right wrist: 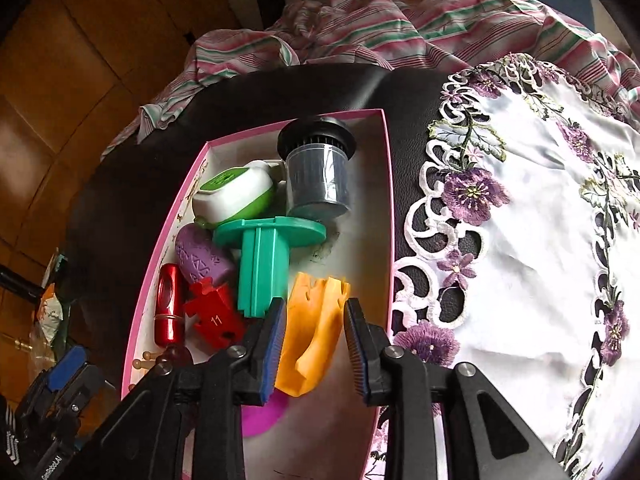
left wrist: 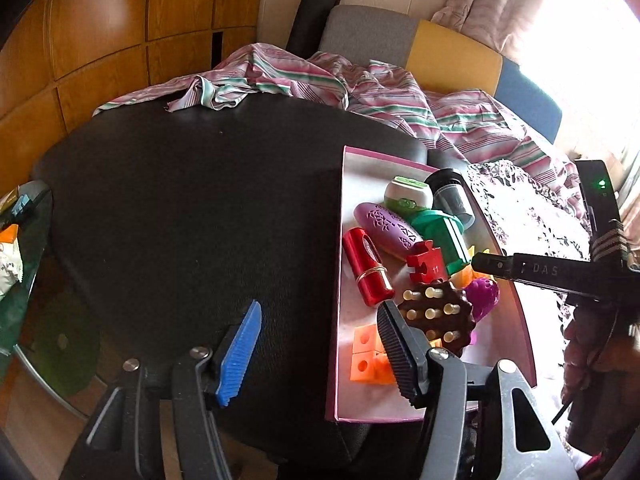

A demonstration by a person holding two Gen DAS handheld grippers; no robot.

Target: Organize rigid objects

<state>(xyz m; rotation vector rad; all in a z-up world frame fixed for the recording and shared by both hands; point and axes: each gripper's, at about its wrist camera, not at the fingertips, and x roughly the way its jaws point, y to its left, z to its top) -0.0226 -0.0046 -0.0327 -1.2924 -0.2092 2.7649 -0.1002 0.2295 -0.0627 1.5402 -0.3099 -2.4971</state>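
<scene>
A pink-rimmed white box (left wrist: 356,168) (right wrist: 384,184) on a black table holds several rigid items: a red tube (left wrist: 367,268) (right wrist: 167,308), a purple oval case (left wrist: 386,228) (right wrist: 202,258), a red puzzle piece (left wrist: 427,266) (right wrist: 214,314), a green spool (left wrist: 442,236) (right wrist: 264,264), a dark cylinder (right wrist: 316,168), a green-white gadget (right wrist: 234,194), orange cubes (left wrist: 366,356) and a brown pegged disc (left wrist: 438,314). My left gripper (left wrist: 316,356) is open at the box's left edge, empty. My right gripper (right wrist: 314,344) is open, fingers either side of an orange scoop (right wrist: 316,332) in the box.
A striped pink cloth (left wrist: 320,80) (right wrist: 400,28) lies bunched at the table's far side. An embroidered white doily (right wrist: 540,220) lies right of the box. The black tabletop (left wrist: 192,208) stretches left of the box. A glass side table (left wrist: 28,280) with clutter stands at far left.
</scene>
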